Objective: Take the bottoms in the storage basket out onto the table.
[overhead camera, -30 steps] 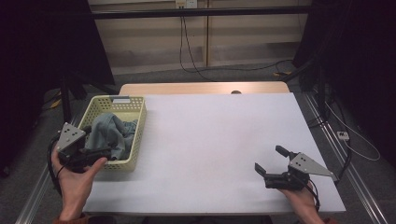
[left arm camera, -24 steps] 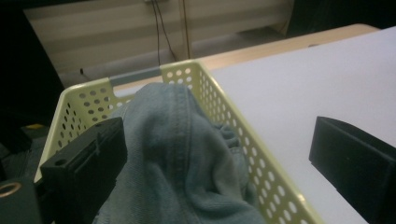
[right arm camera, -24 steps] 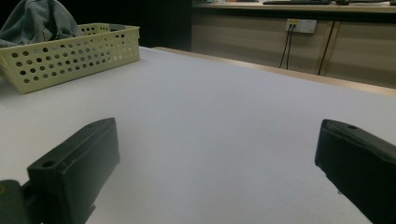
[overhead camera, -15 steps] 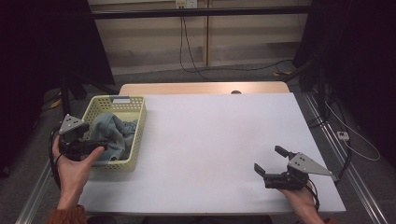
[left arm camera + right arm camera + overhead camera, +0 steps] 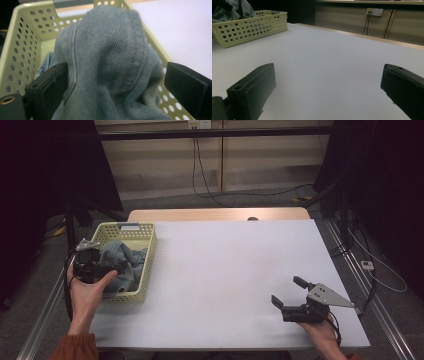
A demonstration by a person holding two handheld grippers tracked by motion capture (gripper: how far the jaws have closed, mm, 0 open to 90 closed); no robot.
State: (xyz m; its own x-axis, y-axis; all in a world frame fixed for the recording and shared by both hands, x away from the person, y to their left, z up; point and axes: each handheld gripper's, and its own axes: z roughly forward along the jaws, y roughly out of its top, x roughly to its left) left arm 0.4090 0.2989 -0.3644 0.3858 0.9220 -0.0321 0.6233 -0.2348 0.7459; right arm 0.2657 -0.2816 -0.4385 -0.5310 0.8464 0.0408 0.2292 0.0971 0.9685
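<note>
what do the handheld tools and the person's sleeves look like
Both are black two-jaw tools with blocky rectangular jaws. The right tool carries a grey three-cornered plate on top; the left tool has a smaller grey plate and a black cable looping beside it. The left sleeve is rust orange.

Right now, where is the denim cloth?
In the high view the denim cloth lies in the yellow basket at the table's left edge, between the left gripper jaws.

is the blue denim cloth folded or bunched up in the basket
Bunched up: the blue denim cloth humps in rumpled folds inside the pale yellow perforated plastic basket.
</note>
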